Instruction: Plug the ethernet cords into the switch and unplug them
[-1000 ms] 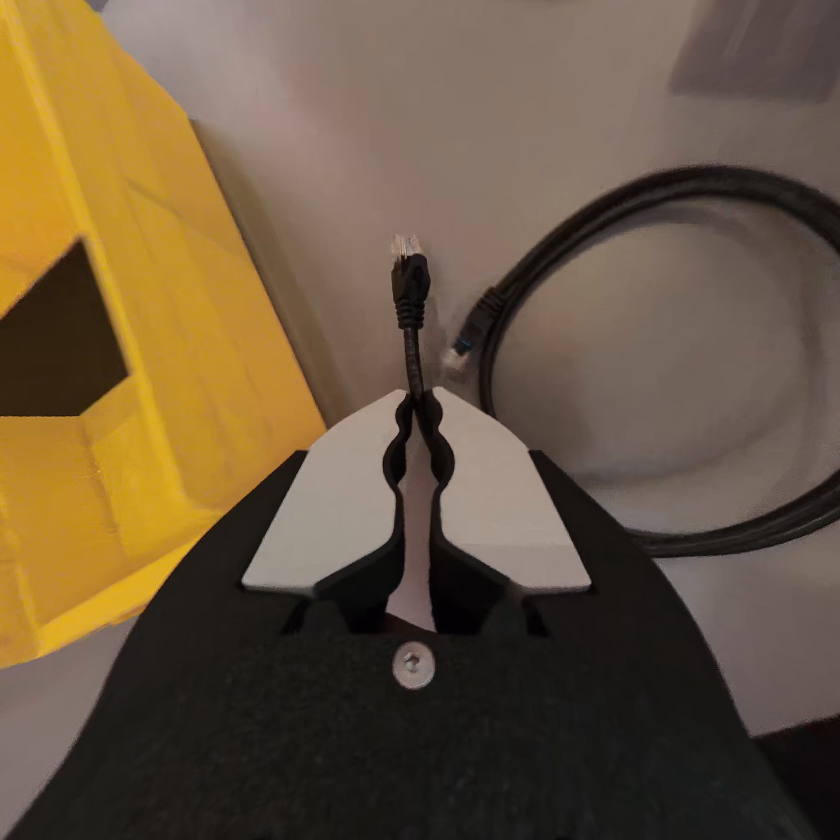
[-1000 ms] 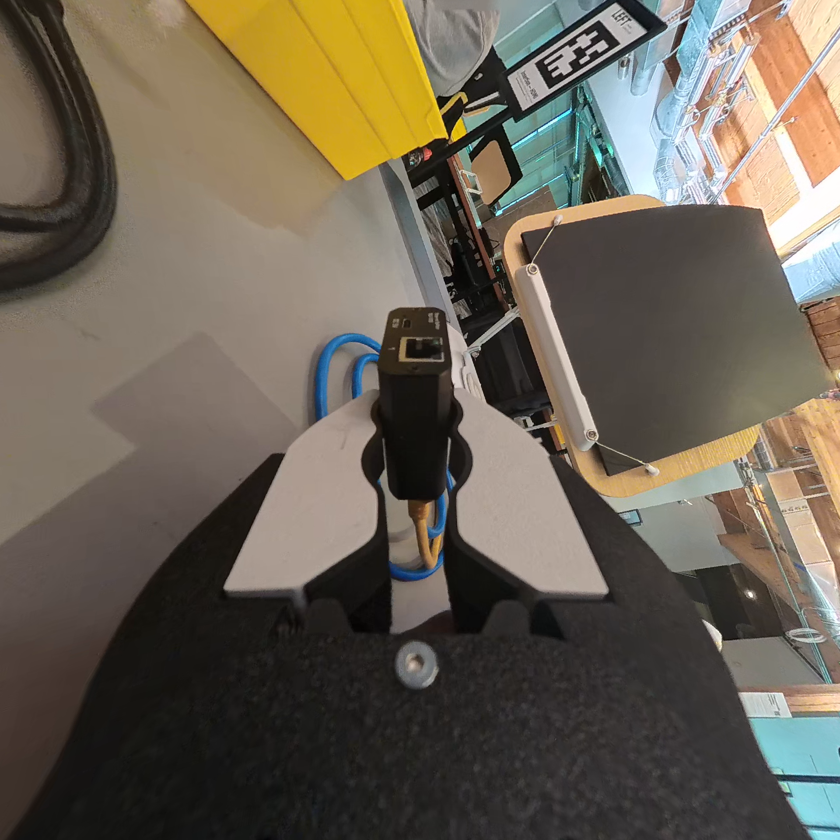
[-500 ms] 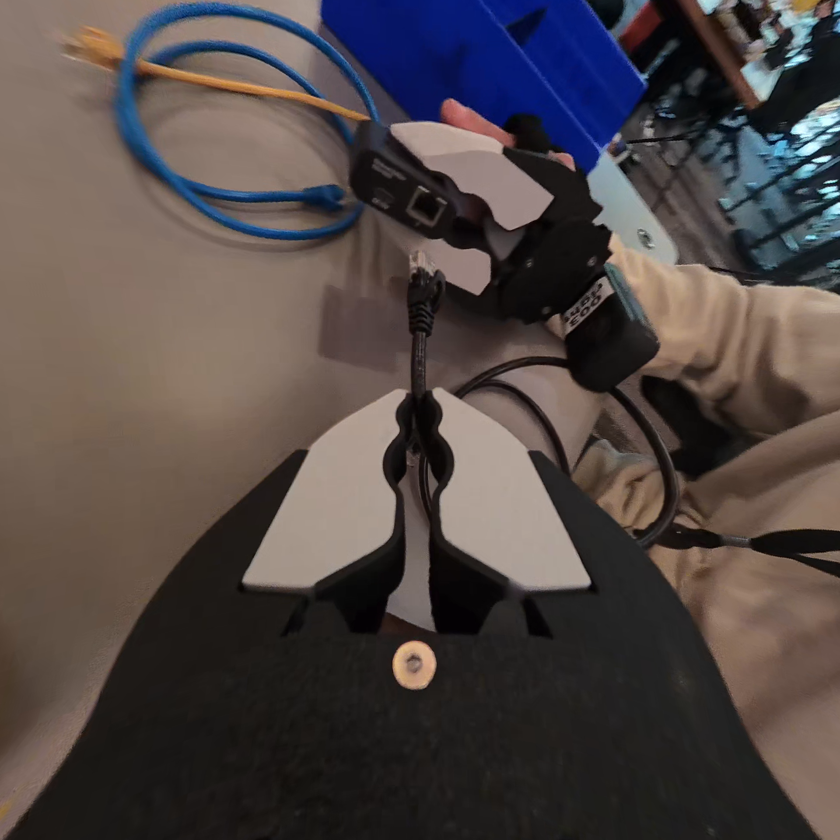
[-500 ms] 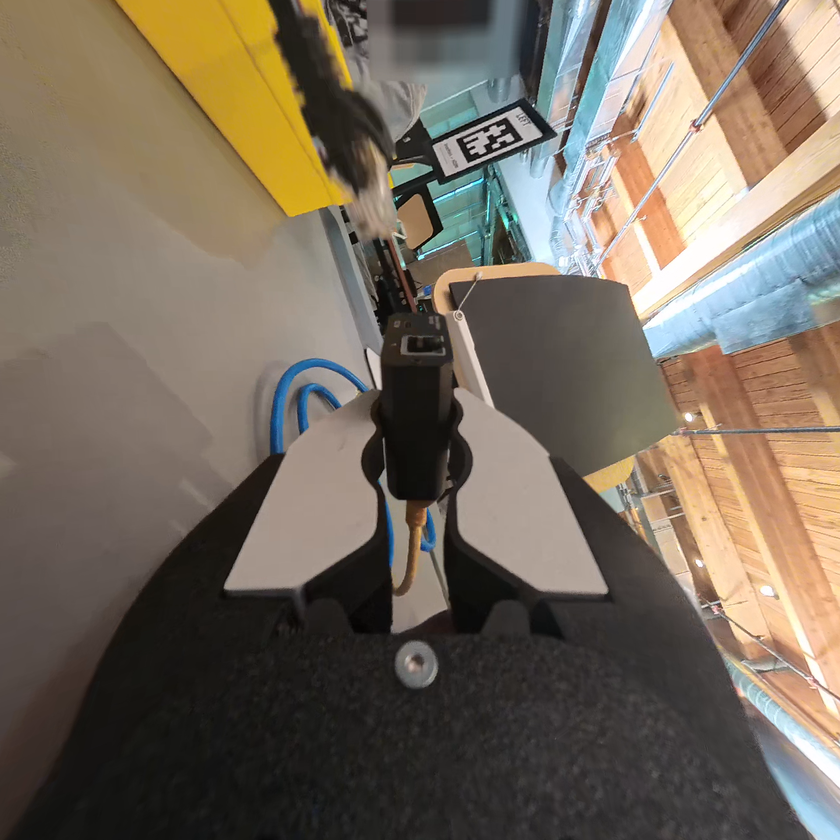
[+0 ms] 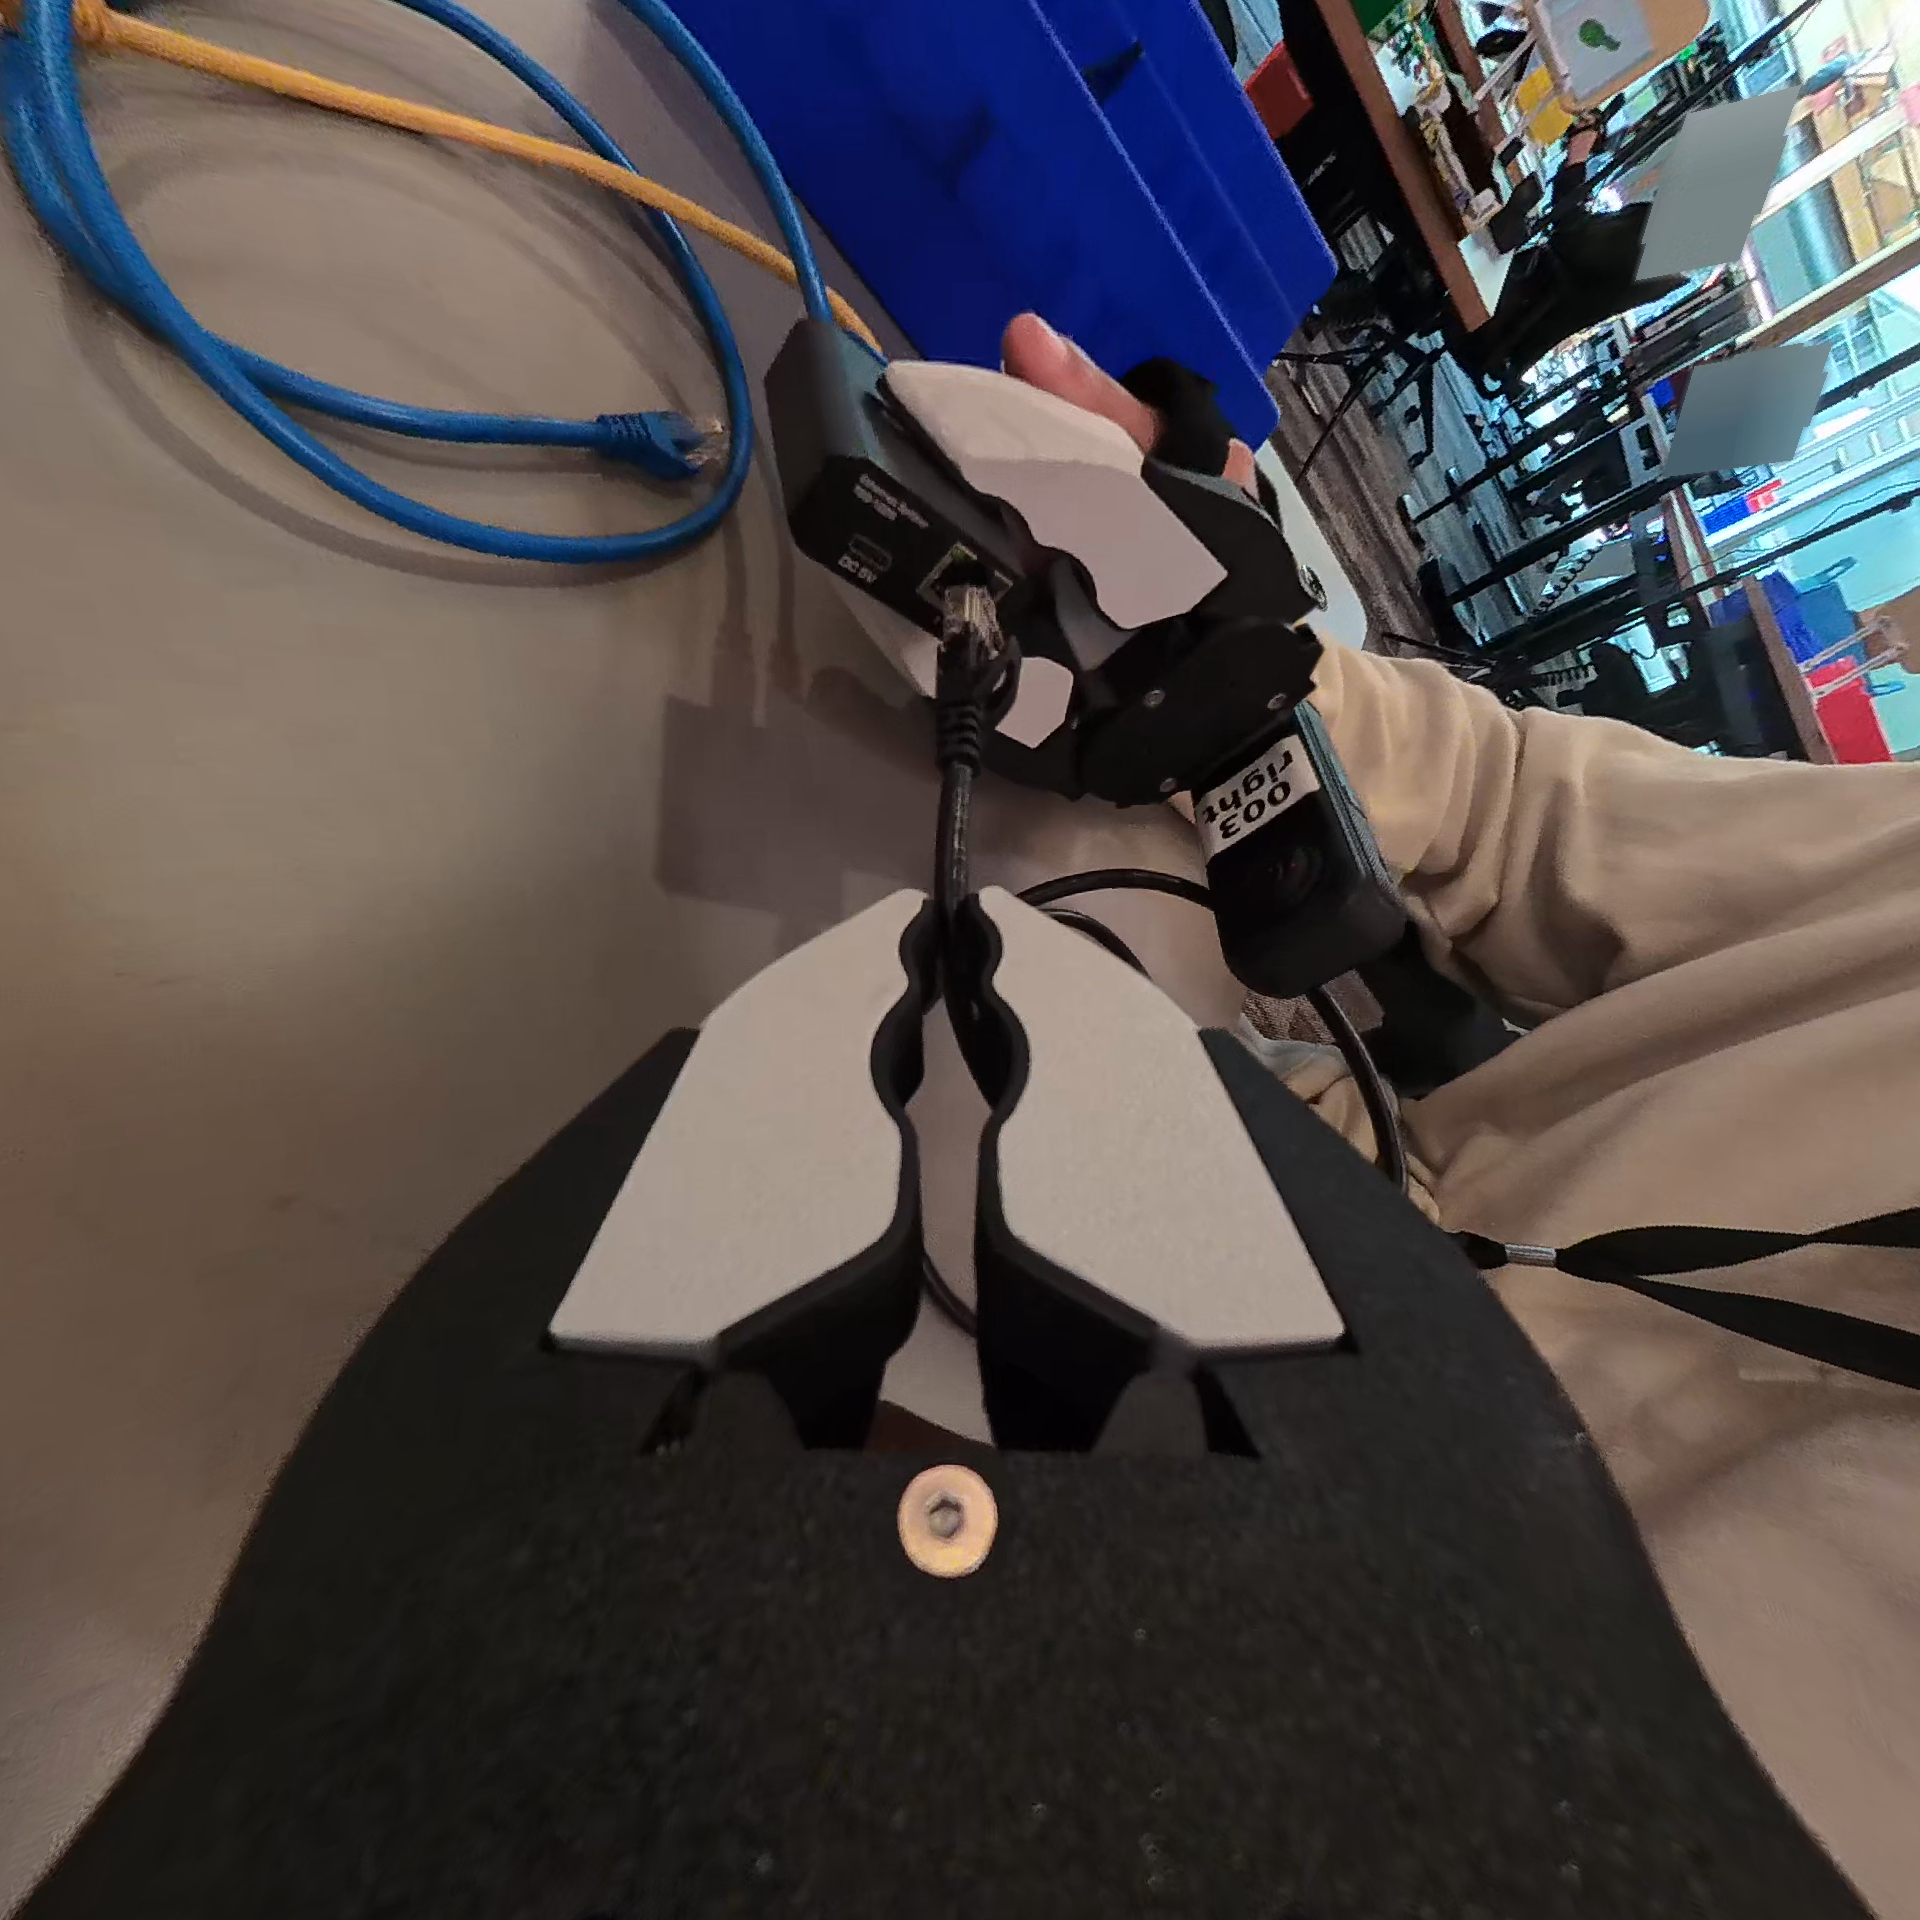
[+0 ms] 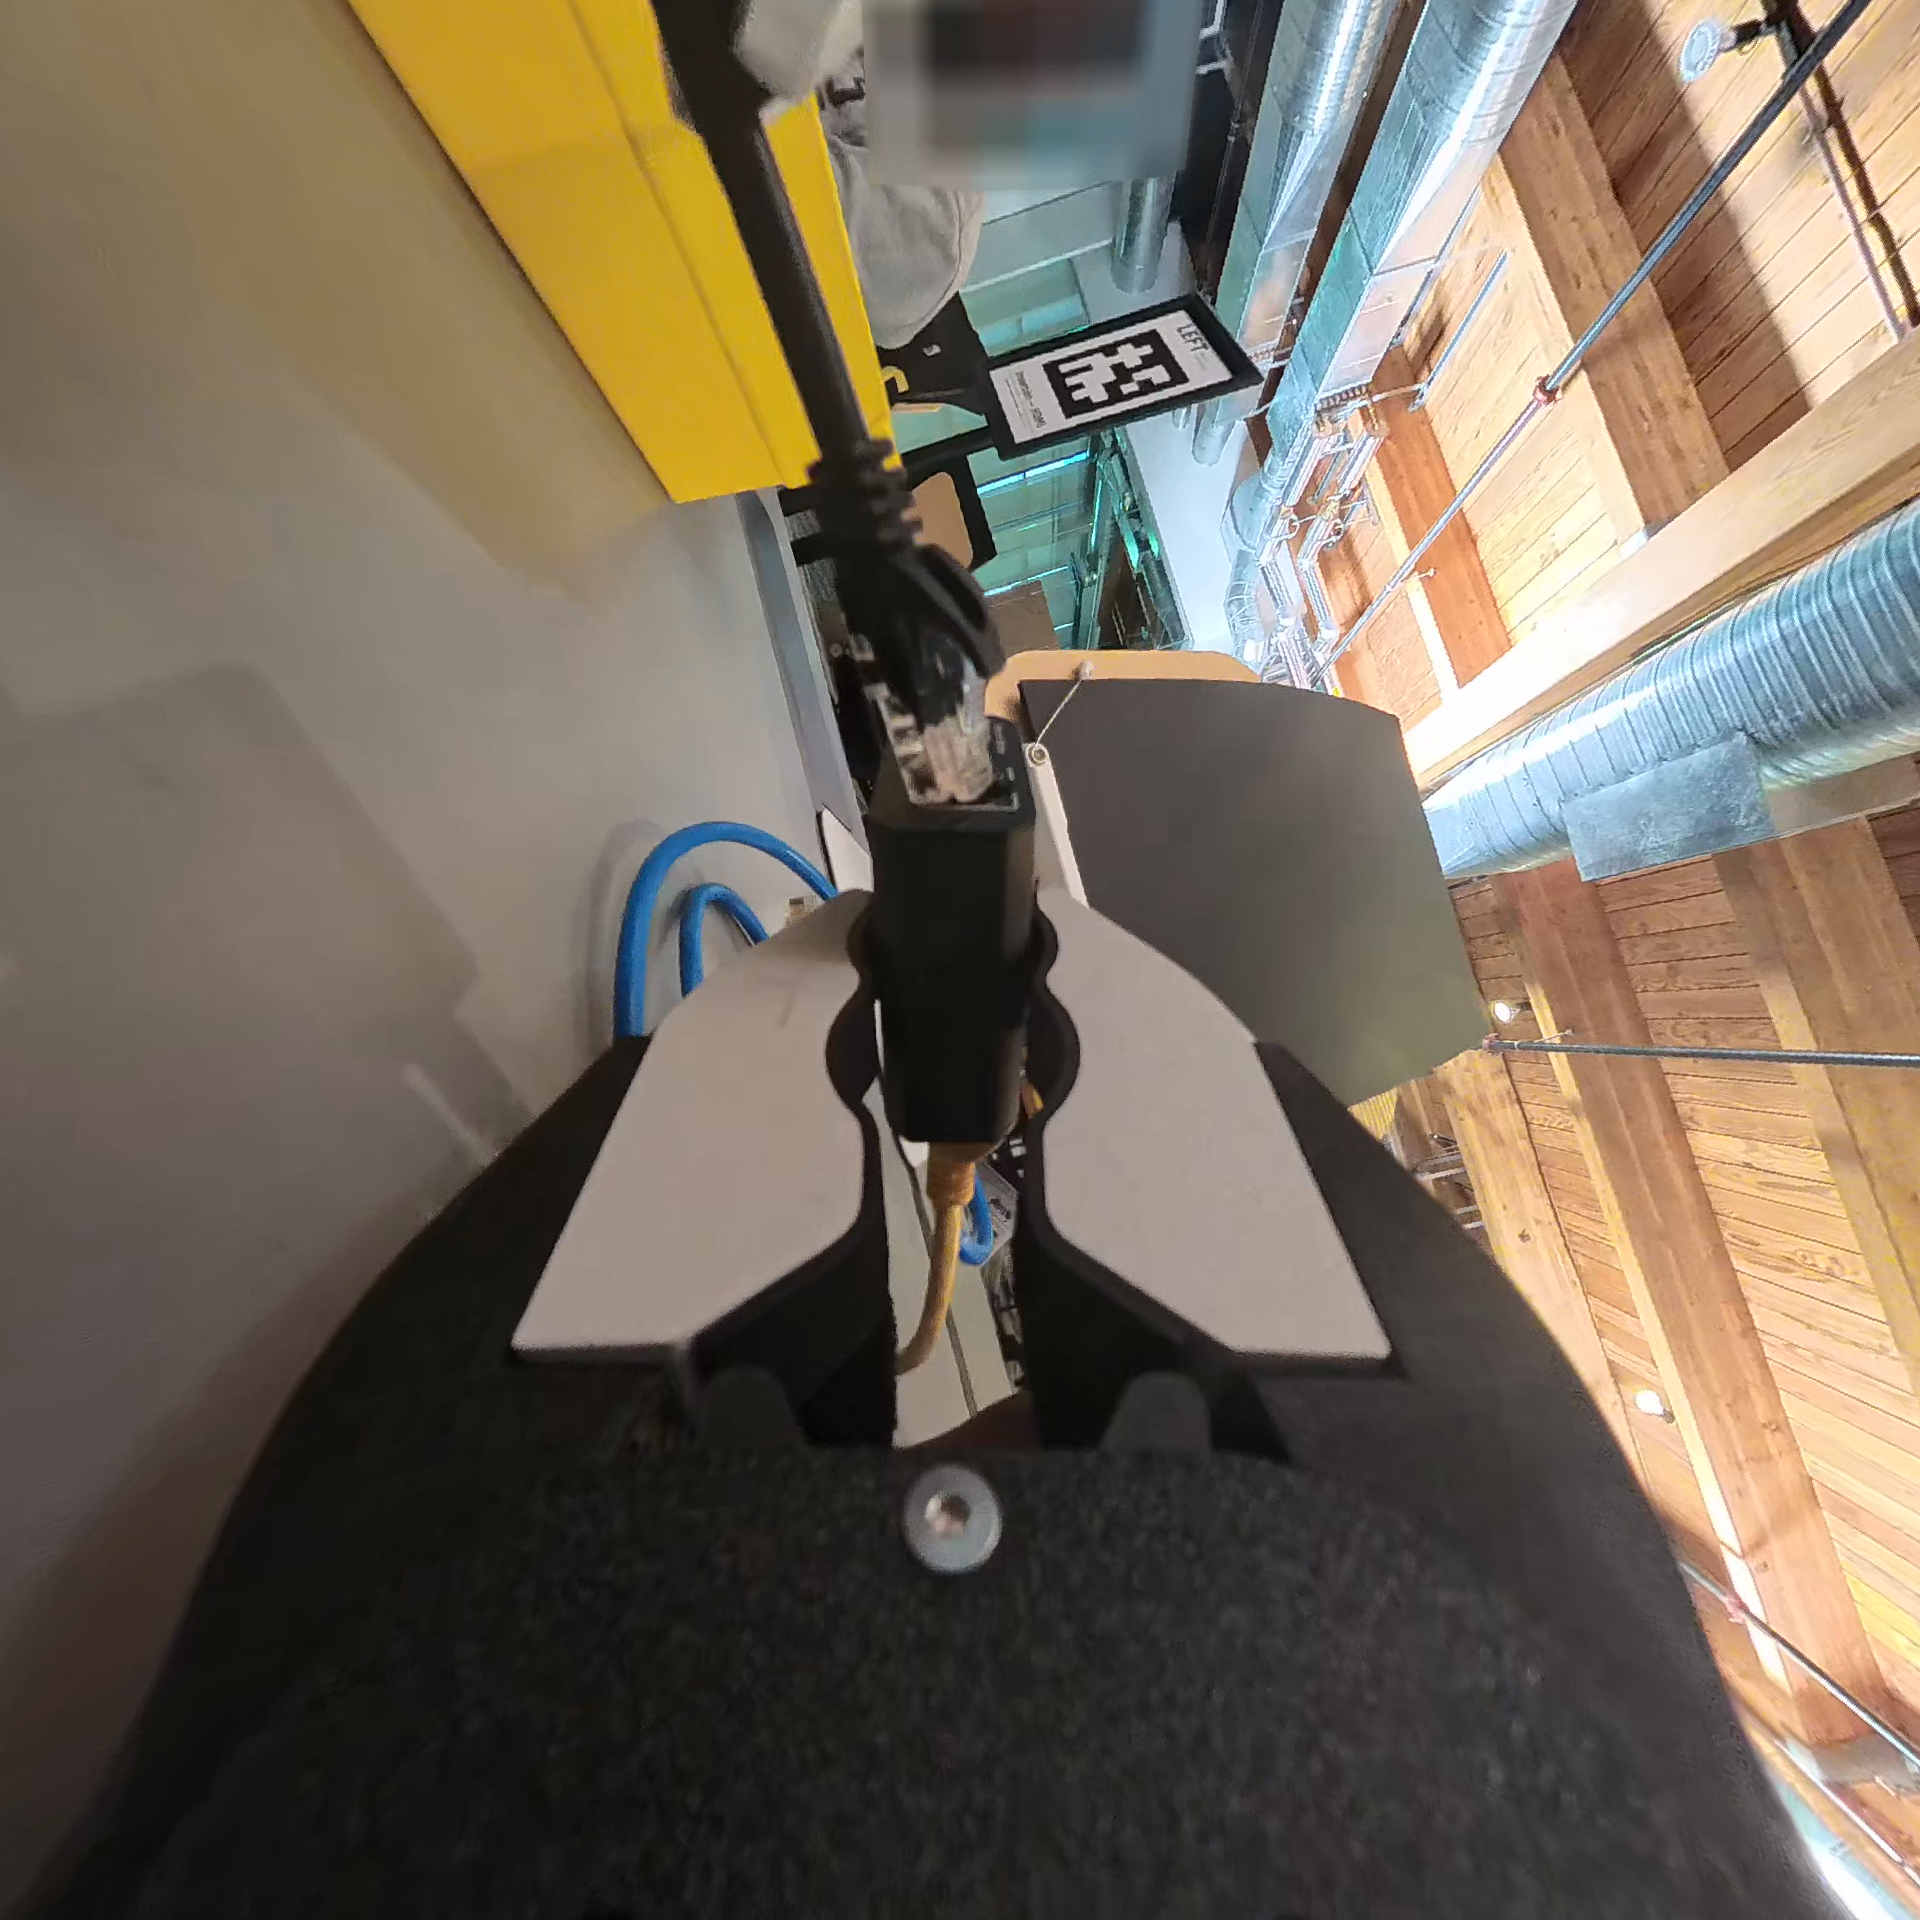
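My left gripper [image 5: 948, 914] is shut on a thin black ethernet cord [image 5: 954, 800]. The cord's clear plug [image 5: 968, 613] sits at the mouth of a port on the small black switch [image 5: 873, 499]. My right gripper [image 6: 951, 940] is shut on the switch [image 6: 951, 935] and holds it above the table. In the right wrist view the black cord's plug [image 6: 940, 717] touches the switch's front port. A blue cord [image 5: 416, 426] and a yellow cord [image 5: 436, 114] run into the switch's back end; the yellow one shows between my right fingers [image 6: 940, 1278].
A blue bin [image 5: 1039, 177] stands beyond the switch on the grey table [image 5: 312, 831]. The blue cord's free plug [image 5: 660, 436] lies on the table. A yellow bin [image 6: 623, 229] stands at the far side in the right wrist view. A person's beige sleeve [image 5: 1610, 831] is at right. The tips of one gripper are about 10 cm away from the tips of the other.
My left gripper swung from the yellow bin side toward the switch and brought the black plug up to its port. The right gripper tilted the switch toward the plug.
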